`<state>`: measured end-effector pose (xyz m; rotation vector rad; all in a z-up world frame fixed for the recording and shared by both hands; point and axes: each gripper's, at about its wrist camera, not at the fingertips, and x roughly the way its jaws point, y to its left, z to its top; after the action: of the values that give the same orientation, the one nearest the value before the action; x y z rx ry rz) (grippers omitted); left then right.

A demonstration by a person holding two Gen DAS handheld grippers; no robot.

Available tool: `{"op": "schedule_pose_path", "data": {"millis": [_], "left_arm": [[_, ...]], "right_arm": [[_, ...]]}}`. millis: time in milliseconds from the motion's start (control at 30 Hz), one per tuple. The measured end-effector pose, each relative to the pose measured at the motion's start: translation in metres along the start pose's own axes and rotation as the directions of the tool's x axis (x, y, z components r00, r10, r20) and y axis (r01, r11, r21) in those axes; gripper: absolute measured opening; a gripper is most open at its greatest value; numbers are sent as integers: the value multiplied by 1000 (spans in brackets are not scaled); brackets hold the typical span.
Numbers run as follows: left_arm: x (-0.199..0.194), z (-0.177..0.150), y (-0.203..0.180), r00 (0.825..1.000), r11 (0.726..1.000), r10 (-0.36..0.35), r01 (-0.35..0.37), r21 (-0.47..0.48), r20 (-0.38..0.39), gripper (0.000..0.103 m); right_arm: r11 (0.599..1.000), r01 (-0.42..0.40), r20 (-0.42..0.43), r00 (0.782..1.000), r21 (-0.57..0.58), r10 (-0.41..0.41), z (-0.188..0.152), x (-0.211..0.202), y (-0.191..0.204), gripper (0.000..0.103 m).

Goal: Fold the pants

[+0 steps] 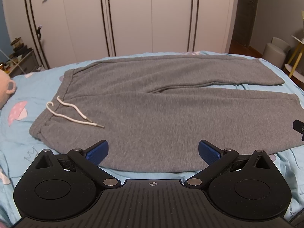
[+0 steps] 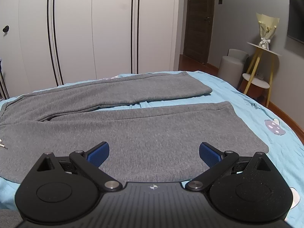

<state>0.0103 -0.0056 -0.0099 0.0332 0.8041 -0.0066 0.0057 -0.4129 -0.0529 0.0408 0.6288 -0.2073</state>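
Grey sweatpants (image 1: 152, 102) lie flat across a light blue bedsheet (image 1: 38, 87), filling mid-frame in both views. Waistband at left of the left wrist view, white drawstring (image 1: 72, 114) trailing over it; both legs run to the right, narrow gap between them. Left gripper (image 1: 153, 153) at lower centre, blue pads (image 1: 97, 153) spread wide, holding nothing, above the near leg's edge. Right gripper (image 2: 154, 154) likewise wide open and empty over the near leg. White wardrobe (image 2: 91, 28) behind; side table (image 2: 263, 57) at upper right.
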Motion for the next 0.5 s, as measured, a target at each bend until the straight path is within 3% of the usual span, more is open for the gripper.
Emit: {"op": "schedule_pose_path", "data": {"millis": [200,300,500], "left_arm": [[3,0,0,1000,1000,-9,9,-5,-5,103],[7,0,-1,1000,1000,-8,8,-2,-11,103],[15,3,0,1000,1000,-2,2,-9,-17,103]], "right_arm": [[999,32,36,999,-19,-31,-4,-1,1,101],[1000,10,51,999,-14,-9,-5,0,-1,101],[1000,-14,-10,1000,-26,14,-9,13,-1,101]]}}
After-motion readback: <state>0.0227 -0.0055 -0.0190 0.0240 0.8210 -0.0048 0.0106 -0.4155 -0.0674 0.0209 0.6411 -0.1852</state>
